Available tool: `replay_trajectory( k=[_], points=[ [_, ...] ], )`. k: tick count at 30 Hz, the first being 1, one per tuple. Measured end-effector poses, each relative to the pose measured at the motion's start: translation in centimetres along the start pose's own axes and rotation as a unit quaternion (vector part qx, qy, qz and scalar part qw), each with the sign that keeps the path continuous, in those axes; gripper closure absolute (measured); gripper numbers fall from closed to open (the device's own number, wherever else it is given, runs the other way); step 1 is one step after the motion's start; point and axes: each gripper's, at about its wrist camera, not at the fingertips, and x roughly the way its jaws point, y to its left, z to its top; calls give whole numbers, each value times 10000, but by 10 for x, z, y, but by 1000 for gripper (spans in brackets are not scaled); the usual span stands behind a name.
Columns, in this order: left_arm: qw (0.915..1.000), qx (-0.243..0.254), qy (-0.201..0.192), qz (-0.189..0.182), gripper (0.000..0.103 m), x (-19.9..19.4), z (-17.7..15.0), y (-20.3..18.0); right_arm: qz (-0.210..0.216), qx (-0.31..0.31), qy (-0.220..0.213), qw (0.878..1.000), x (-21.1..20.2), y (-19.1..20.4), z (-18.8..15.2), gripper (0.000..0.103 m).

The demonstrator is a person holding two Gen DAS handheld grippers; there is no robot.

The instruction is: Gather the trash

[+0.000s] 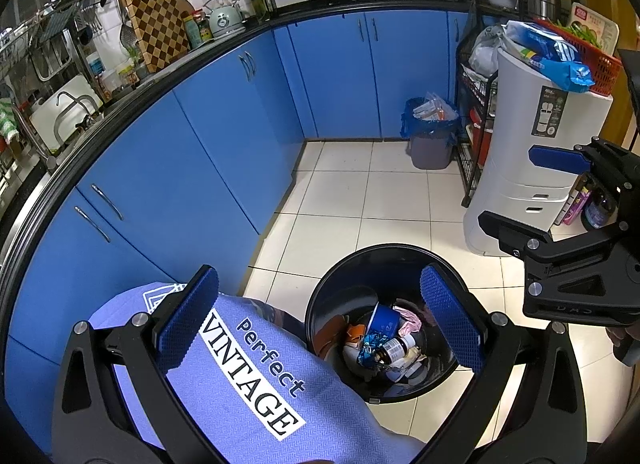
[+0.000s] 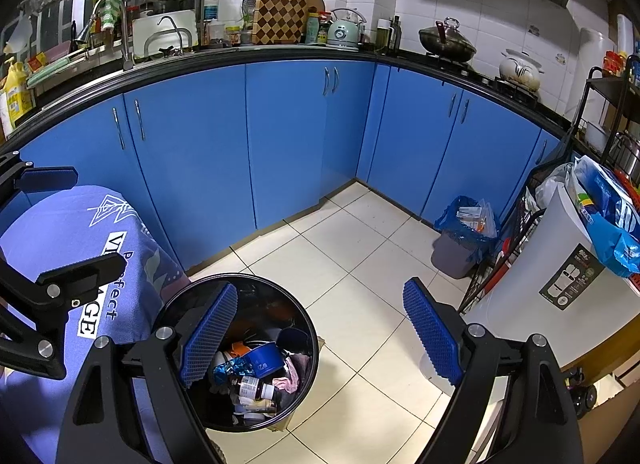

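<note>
Blue, dimpled rubber pads on black two-finger frames, both sets spread wide with nothing between them. Left gripper point(image 1: 320, 320) angled downward, one pad over a lavender woven cloth point(image 1: 256, 376) printed "perfect VINTAGE", the other over the far rim of a round black trash bin point(image 1: 320, 304). Right gripper point(image 2: 320, 336) likewise gaping and empty, left pad across the bin's point(image 2: 308, 328) opening, right pad above bare cream floor tiles point(image 2: 360, 248). Seen also from the left wrist camera at the right edge, jaws apart, nothing held.

Inside the bin, a heap of trash: a blue paper cup point(image 2: 264, 358), a crumpled blue foil wrapper point(image 2: 228, 368), a dark brown bottle with a white label point(image 2: 252, 386), a wad of pink tissue point(image 2: 290, 378), some orange scraps, all lying loosely on one another well below the rim. Bin standing on the tiles, just beside the draped lavender cloth.

Farther off, a curved run of glossy blue cabinet doors point(image 2: 288, 135) under a black countertop. In the far corner, a small grey wastebasket lined with a blue plastic bag point(image 2: 460, 248), filled with packaging. Beside it, a black wire rack, then a tall white plastic appliance point(image 1: 536, 151) topped with a blue crinkled bag. On the counter, a checkered wooden cutting board point(image 2: 280, 7), a pale green kettle point(image 2: 342, 33), a lidded dark wok and a white ceramic pot.
</note>
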Motion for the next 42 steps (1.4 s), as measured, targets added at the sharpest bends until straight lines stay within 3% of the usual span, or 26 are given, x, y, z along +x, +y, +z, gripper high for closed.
replay_trajectory(
  k=[30, 38, 42],
  points=[
    [10000, 2, -9, -4, 4, -1, 0, -1, 4, -9, -13, 10000, 0, 1, -3, 20],
    [9995, -116, -4, -299, 4, -2, 0, 8, 4, -15, -22, 10000, -1, 0, -1, 20],
    [9998, -144, -43, -135, 4, -3, 0, 10, 20, -9, -33, 10000, -3, 0, 2, 20]
  ],
)
